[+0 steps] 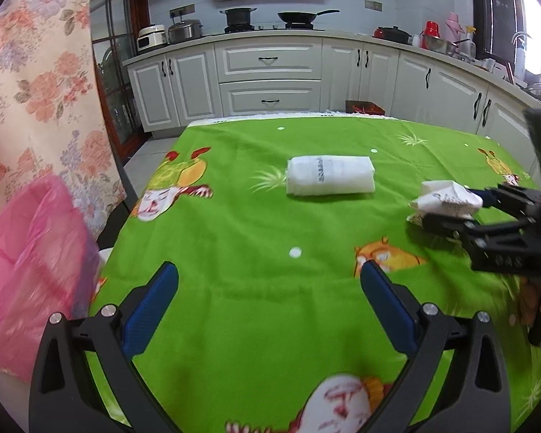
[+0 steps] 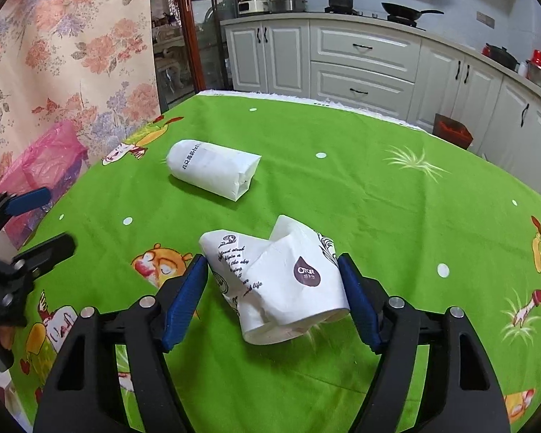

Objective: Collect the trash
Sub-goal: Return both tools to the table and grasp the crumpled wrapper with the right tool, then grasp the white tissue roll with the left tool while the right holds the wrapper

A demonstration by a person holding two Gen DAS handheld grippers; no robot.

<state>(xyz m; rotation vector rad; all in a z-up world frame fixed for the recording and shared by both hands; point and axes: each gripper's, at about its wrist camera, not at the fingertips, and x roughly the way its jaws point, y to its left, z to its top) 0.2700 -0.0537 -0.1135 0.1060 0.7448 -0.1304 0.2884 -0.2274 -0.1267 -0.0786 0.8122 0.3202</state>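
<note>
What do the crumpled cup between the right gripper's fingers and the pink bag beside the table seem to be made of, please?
The crumpled cup looks like matte white paper: it holds sharp creases and carries print. The pink bag looks like thin plastic film: translucent, slightly glossy, finely wrinkled.

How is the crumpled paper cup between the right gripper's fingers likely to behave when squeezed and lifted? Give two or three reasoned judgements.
The crumpled paper cup already shows deep creases, so it will probably buckle further rather than resist. It looks thin and hollow, so likely very light. The right gripper straddles it, with both pads at or near its sides; its uneven folds may let it twist or slip.
</note>
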